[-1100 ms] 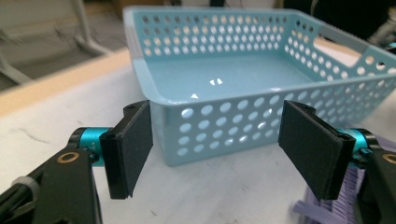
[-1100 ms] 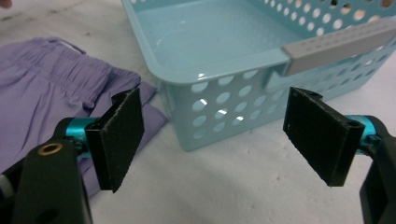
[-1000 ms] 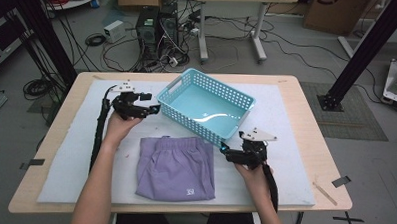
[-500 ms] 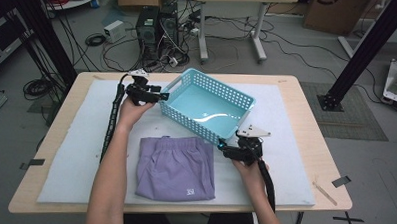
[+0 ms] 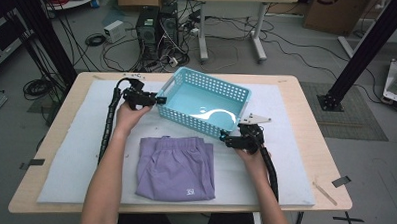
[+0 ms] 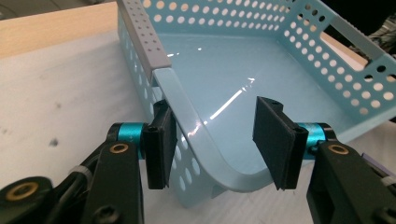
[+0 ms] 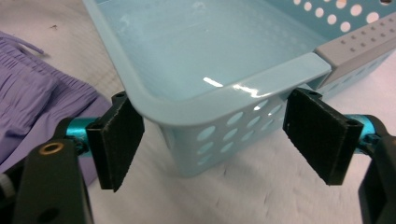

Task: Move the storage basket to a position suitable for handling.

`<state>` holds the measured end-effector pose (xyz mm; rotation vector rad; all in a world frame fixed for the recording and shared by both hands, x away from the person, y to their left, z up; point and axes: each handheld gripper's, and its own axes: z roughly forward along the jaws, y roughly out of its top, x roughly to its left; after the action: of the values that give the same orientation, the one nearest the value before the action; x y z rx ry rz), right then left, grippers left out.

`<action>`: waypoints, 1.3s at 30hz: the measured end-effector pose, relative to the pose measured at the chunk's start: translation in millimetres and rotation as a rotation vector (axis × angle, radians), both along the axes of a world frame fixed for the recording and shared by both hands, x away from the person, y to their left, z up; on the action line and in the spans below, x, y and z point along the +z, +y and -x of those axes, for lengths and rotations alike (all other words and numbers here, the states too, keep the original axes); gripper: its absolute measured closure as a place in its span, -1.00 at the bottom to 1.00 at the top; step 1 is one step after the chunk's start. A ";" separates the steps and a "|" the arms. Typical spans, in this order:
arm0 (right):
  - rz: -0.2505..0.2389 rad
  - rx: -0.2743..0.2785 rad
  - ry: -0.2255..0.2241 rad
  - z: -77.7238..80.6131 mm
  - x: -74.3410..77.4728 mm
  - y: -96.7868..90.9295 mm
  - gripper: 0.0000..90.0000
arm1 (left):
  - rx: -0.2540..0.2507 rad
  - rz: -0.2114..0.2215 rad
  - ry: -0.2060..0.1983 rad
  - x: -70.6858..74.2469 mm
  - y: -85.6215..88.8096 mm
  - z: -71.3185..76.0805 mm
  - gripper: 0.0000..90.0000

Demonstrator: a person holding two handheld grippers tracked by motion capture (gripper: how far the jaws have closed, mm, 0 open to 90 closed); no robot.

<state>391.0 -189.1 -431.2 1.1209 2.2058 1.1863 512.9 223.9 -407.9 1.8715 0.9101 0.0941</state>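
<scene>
A light blue perforated basket [image 5: 204,104] stands on the white mat, with folded purple shorts [image 5: 177,166] in front of it. My left gripper [image 5: 157,99] is at the basket's left corner. In the left gripper view its jaws [image 6: 217,140] straddle the curved rim [image 6: 196,135]: one pad [image 6: 161,142] lies against the outer wall, the other [image 6: 275,140] hangs inside, clear of the rim. These jaws have just been closing. My right gripper [image 5: 225,139] is at the front right corner. Its jaws [image 7: 219,140] have just been opening and stand wide on either side of that corner [image 7: 210,102], touching nothing.
The white mat [image 5: 65,157] covers most of the wooden table [image 5: 325,161]. The shorts [image 7: 32,88] lie just left of the right gripper. Past the table's far edge, a computer tower [image 5: 157,25] and loose cables sit on the floor.
The left hand has carried its gripper up and right to the basket's left corner. The right gripper has edged up to the front right corner. Basket and shorts have stayed put.
</scene>
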 end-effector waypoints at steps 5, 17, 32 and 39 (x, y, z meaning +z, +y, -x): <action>0.007 0.064 0.012 -23.3 2.0 4.8 -0.58 | 0.050 0.019 0.012 -0.5 15.5 14.8 0.10; 0.012 0.086 -0.088 -52.5 5.0 4.3 -0.09 | 0.094 0.037 -0.011 -2.8 27.9 37.8 0.10; 0.032 0.092 -0.069 -41.4 7.1 3.4 0.01 | 0.078 0.014 -0.005 0.1 25.5 47.1 0.10; 0.058 0.046 -0.054 -38.0 6.3 -1.3 -0.33 | 0.127 -0.039 -0.085 2.1 24.5 55.0 -0.02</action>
<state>429.0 -190.4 -424.9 1.0091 2.2213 1.1501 457.9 248.5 -405.7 1.8305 0.9743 0.2689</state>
